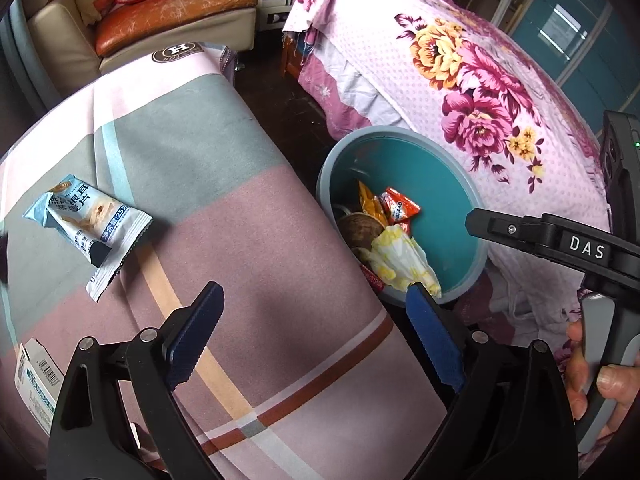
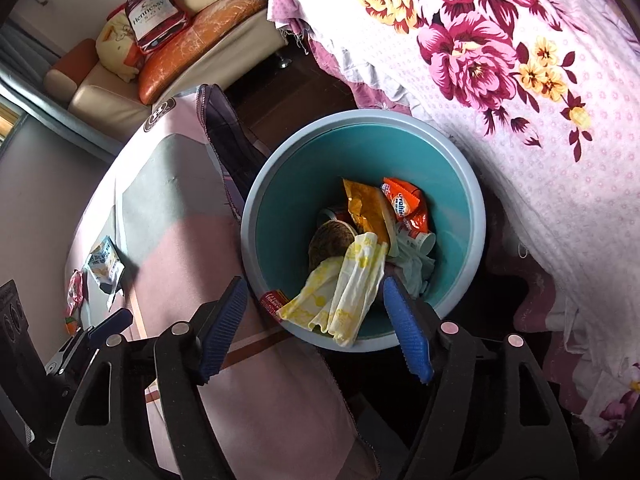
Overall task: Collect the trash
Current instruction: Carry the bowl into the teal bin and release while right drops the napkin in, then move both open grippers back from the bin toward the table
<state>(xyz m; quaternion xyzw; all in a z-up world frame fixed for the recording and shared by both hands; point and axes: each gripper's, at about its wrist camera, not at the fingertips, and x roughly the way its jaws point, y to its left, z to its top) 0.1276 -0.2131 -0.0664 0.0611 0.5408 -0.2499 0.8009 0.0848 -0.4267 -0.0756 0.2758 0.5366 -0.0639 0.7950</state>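
**Teal bin part-filled; both claws empty, wrappers left on the counter**

Teal plastic bin (image 2: 362,152), pale rim, stands on the dark floor between the cloth-covered counter (image 1: 248,216) and a bed under a pink floral cover (image 1: 472,80). Contents: orange sachets, a yellow-and-white crumpled wrapper (image 2: 348,280), a brown round item, pale paper scraps; several pieces lie at the bottom.

Right claw (image 2: 316,324): jaws spread wide, poised above the near rim of the bin, nothing between the pads. The yellow-and-white wrapper lies just below it, inside the bin.

Left claw (image 1: 316,336): jaws spread wide, nothing held, over the counter's edge beside the bin.

Remaining trash: a blue-and-white snack wrapper (image 1: 90,226) flat on the counter, well apart from the left claw; a white printed box or label (image 1: 36,384) at the counter's near-left edge; in the right wrist view a small pink-and-orange packet (image 2: 74,300) near the blue wrapper, too small to identify.

Step in hand, as judged: a drop into the bin looks complete, and both claws are free.

Next move calls for: carrying the left claw across to the blue-and-white wrapper, lowering the pads astride its raised middle fold, since a flat film offers little to pinch.
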